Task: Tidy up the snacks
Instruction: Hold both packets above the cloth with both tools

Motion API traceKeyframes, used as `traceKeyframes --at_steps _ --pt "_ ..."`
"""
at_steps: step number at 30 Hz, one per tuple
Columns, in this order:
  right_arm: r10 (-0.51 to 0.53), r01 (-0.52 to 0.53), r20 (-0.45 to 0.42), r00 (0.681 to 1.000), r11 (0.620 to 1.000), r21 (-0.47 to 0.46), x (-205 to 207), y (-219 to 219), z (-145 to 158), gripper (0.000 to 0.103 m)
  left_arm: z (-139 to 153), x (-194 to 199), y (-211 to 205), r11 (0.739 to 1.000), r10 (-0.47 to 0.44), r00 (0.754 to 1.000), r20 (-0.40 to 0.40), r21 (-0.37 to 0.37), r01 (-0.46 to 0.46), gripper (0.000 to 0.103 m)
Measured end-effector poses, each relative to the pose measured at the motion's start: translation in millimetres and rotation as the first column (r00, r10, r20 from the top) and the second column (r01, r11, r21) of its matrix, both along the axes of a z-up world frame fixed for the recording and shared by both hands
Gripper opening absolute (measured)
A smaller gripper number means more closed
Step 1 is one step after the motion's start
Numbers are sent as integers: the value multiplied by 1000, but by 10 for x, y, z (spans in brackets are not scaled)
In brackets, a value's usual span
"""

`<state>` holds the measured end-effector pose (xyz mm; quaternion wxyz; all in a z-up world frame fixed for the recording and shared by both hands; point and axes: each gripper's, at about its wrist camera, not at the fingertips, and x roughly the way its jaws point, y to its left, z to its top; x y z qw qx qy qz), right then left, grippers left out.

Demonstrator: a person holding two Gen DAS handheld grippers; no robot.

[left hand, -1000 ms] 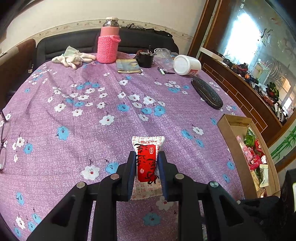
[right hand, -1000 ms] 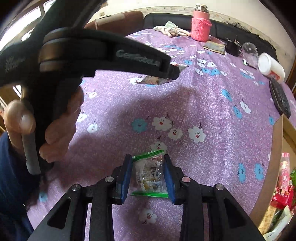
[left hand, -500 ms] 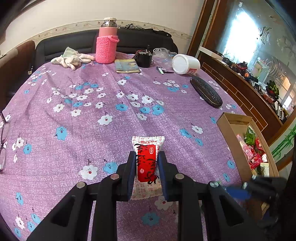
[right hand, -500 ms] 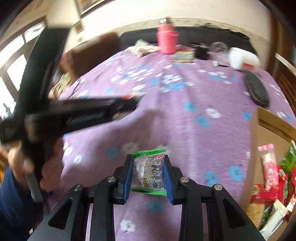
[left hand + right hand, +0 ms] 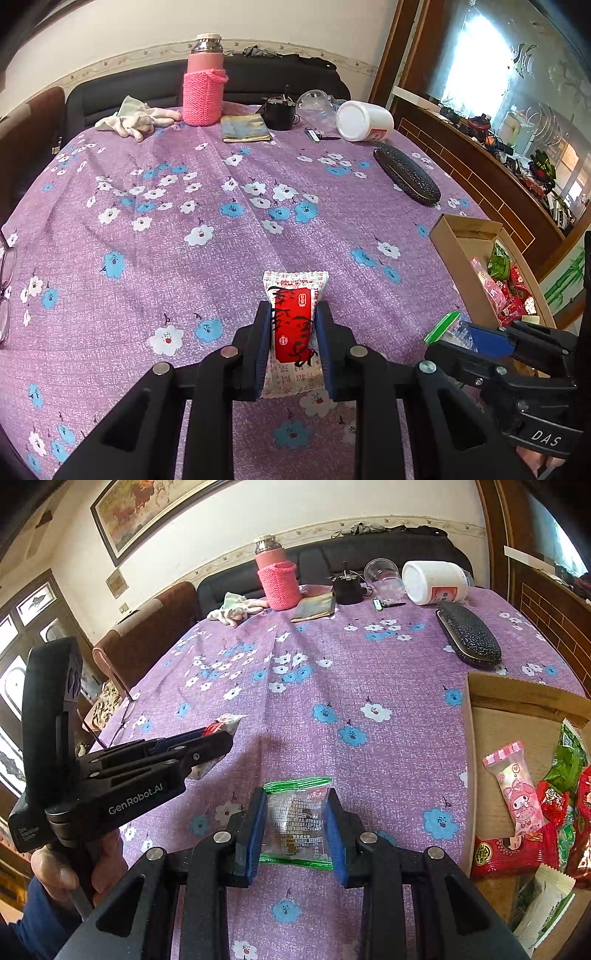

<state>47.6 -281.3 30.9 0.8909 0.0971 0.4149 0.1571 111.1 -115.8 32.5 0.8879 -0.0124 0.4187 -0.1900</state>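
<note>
My left gripper (image 5: pixel 291 321) is shut on a red-and-white snack packet (image 5: pixel 293 321), held just above the purple flowered tablecloth. In the right wrist view that gripper (image 5: pixel 218 734) shows at the left with the packet's end (image 5: pixel 225 722) sticking out. My right gripper (image 5: pixel 295 812) is shut on a clear snack packet with green edges (image 5: pixel 295 816), also above the cloth. From the left wrist view the same packet (image 5: pixel 445 325) shows at the right gripper's tip. A cardboard box (image 5: pixel 517 698) with several snacks in it lies at the right, also seen as the box (image 5: pixel 448 236).
Along the table's far side stand a pink flask in a knitted sleeve (image 5: pixel 204 85), a white cloth (image 5: pixel 133 118), a small book (image 5: pixel 245 128), a black pot (image 5: pixel 279 110), a toppled white jar (image 5: pixel 364 120) and a black glasses case (image 5: pixel 406 179). Glasses (image 5: pixel 5 280) lie at the left edge.
My right gripper has swung to the right toward the box and rolled level with its packet. It now shows at the right of the left wrist view. The left gripper has stayed put.
</note>
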Motion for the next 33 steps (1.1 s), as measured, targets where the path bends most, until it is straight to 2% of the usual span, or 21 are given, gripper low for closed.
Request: traceKeyframes --at_steps 33 --pt "-22 22 6 1000 999 27 39 -90 7 33 4 6 6 1000 -3 1000 -6 -7 2 23"
